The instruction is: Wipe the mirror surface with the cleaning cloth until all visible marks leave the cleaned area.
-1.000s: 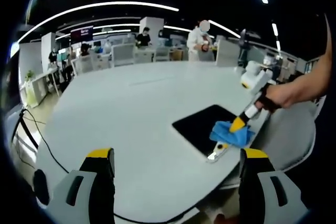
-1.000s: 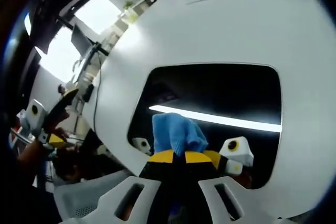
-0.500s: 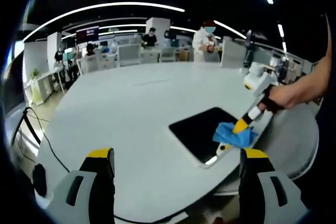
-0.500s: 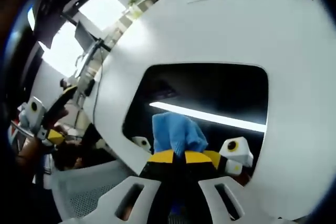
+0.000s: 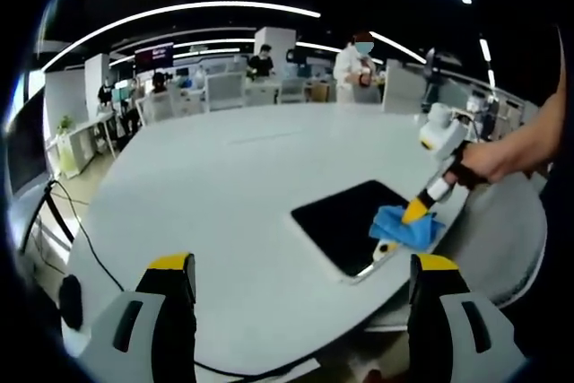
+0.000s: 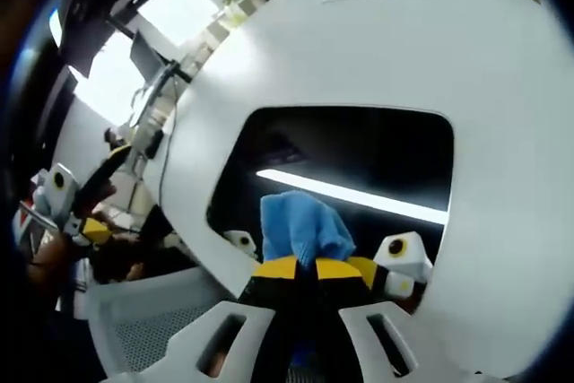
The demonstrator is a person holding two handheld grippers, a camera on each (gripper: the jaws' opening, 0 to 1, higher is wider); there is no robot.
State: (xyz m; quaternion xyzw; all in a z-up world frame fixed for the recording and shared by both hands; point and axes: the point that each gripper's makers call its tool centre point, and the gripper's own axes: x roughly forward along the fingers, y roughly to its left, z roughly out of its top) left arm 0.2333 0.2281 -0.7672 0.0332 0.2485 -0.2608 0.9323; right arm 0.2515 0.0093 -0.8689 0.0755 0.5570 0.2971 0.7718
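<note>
**A:** What are the grippers doing, starting at the tips?

**B:** The right gripper [image 6: 307, 268] has its yellow-tipped jaws pinched together on a blue cleaning cloth [image 6: 303, 226], which bunches up just ahead of them. In the left gripper view the same cloth [image 5: 404, 225] is pressed onto the near right corner of the mirror [image 5: 363, 219]. The left gripper [image 5: 303, 268] hangs apart from all this, jaws spread wide with nothing between them, above the table [image 5: 224, 195].

**A:** Where does the mirror sit?

**B:** Flat on the round white table, close to its edge [image 6: 502, 132]. It is a dark rectangle with rounded corners and a glossy face that reflects a bright ceiling light strip.

**A:** What might go wrong?

**B:** I would judge the mirror could slide toward the table edge, because nothing pins it and the smooth table offers little grip. The soft, crumpled cloth could also work loose from the jaws under a hard stroke. Whether marks remain on the glass is too faint to tell.
</note>
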